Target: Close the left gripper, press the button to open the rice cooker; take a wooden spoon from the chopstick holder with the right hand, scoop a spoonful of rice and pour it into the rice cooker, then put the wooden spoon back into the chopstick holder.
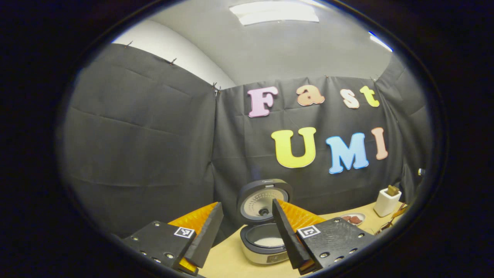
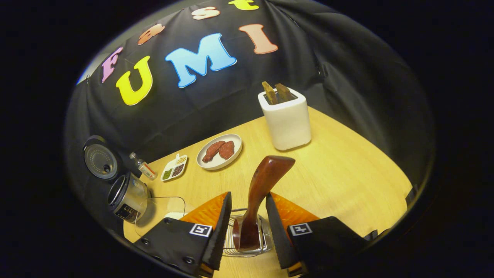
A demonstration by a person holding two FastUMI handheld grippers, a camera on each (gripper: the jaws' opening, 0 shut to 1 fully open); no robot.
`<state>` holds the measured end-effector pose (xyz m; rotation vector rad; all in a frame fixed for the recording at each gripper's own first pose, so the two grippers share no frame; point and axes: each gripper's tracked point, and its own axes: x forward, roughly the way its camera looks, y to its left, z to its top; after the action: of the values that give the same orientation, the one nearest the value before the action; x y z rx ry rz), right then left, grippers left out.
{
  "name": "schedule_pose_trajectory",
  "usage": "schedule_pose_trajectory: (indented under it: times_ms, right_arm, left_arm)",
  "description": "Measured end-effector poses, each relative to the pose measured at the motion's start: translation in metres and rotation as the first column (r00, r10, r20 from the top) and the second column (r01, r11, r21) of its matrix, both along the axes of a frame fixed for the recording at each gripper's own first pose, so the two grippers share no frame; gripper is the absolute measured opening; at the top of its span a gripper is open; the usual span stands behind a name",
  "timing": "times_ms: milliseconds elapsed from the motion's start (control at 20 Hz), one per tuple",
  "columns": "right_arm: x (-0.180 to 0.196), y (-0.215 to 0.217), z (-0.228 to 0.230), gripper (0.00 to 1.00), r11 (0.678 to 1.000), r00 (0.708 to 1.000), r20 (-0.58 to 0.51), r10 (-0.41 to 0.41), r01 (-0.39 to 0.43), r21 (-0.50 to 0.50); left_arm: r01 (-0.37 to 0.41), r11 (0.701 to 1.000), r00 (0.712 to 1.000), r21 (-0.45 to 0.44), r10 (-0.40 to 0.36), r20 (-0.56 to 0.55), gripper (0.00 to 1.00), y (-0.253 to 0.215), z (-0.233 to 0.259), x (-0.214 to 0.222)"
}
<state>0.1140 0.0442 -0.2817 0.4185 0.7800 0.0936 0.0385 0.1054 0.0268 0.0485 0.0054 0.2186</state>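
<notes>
Nearest the lens in the right gripper view: right gripper [image 2: 246, 227], jaws apart w/ the wooden spoon [image 2: 259, 197] standing between them. Spoon is upright, leaning a bit right at the top, lower end down inside the wire chopstick holder [image 2: 247, 239]. Fingers flank the spoon w/ a gap each side, so nothing gripped as far as I can see.

Left to right on the wooden table [image 2: 339, 173] in that view: rice cooker [image 2: 127, 197] at far left, lid [image 2: 100, 157] swung up and open; small bottle [image 2: 143, 166] just right of it; clear container [image 2: 160, 216] in front of the cooker, contents unclear; little white divided dish [image 2: 174, 167] w/ dark and green bits; round plate [image 2: 219, 151] w/ two reddish pieces; white toaster [image 2: 286, 117] w/ two slices sticking up, farthest back right.

Left gripper view: left gripper [image 1: 247, 235] held above the table's near end, jaws wide apart, holding nothing. Cooker [image 1: 266, 241] sits between its fingers farther off, lid [image 1: 264, 200] up, something white inside the pot. Right of that: plate [image 1: 353, 219], then toaster [image 1: 387, 201] near the cloth wall.
</notes>
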Motion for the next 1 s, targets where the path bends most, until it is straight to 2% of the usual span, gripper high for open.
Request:
schedule_pose_trajectory:
  times_ms: [150,200,250,300,450,500,550,600,650,700,750,800,850,1000]
  right_arm:
    - [-0.001,-0.004,-0.007,0.35,1.0,0.999,-0.023,-0.023,0.023,0.014]
    - [0.0,0.001,-0.006,0.2,0.999,0.999,-0.025,-0.02,0.021,0.032]
    - [-0.002,-0.002,-0.005,0.19,1.0,1.0,-0.024,-0.015,0.016,0.026]
    - [0.005,-0.002,-0.012,0.12,0.999,0.999,-0.016,-0.029,0.03,0.015]
    - [-0.005,-0.002,0.01,0.05,1.0,0.999,0.039,0.002,-0.001,-0.024]
    - [-0.003,0.001,0.017,0.08,0.999,0.997,0.072,0.017,-0.013,-0.048]
    - [-0.002,0.003,0.028,0.04,0.997,0.994,0.104,0.03,-0.022,-0.074]
    - [-0.001,0.004,0.038,0.04,0.994,0.99,0.132,0.047,-0.034,-0.101]
    - [0.001,0.005,0.05,0.08,0.99,0.985,0.161,0.065,-0.043,-0.132]
    - [0.003,0.006,0.064,0.04,0.985,0.978,0.194,0.082,-0.05,-0.165]
    - [0.004,0.008,0.076,0.08,0.979,0.97,0.223,0.1,-0.056,-0.198]
    - [0.006,0.011,0.088,0.04,0.972,0.961,0.252,0.118,-0.06,-0.226]
    - [0.008,0.015,0.1,0.08,0.966,0.951,0.279,0.135,-0.064,-0.25]
    - [0.01,0.034,0.128,0.08,0.951,0.922,0.343,0.179,-0.072,-0.302]
  left_arm:
    - [0.0,1.0,1.0,0.004,0.0,0.001,0.81,0.001,0.002,-0.001]
    - [0.001,1.0,1.0,0.005,-0.001,0.0,0.81,0.001,0.001,-0.001]
    - [0.002,1.0,1.0,0.004,-0.002,-0.001,0.81,0.002,0.001,0.0]
    - [0.003,1.0,1.0,0.001,-0.003,-0.001,0.81,0.003,0.0,0.001]
    - [0.006,1.0,1.0,-0.018,-0.006,-0.001,0.81,0.004,-0.002,0.005]
    - [0.008,1.0,1.0,-0.021,-0.008,0.001,0.81,0.005,-0.004,0.006]
    - [0.014,1.0,1.0,-0.023,-0.014,0.001,0.81,0.004,-0.004,0.008]
    - [0.019,1.0,1.0,-0.025,-0.019,0.001,0.81,0.003,-0.005,0.011]
    - [0.026,0.999,1.0,-0.027,-0.026,0.001,0.81,0.002,-0.006,0.015]
    - [0.034,0.999,0.999,-0.031,-0.034,0.001,0.8,0.0,-0.008,0.017]
    - [0.044,0.998,0.999,-0.036,-0.044,0.0,0.8,-0.001,-0.01,0.021]
    - [0.053,0.998,0.999,-0.04,-0.053,0.0,0.81,-0.003,-0.013,0.024]
    - [0.06,0.997,0.998,-0.043,-0.06,-0.002,0.81,-0.003,-0.014,0.027]
    - [0.082,0.995,0.997,-0.057,-0.082,-0.004,0.81,-0.004,-0.022,0.036]
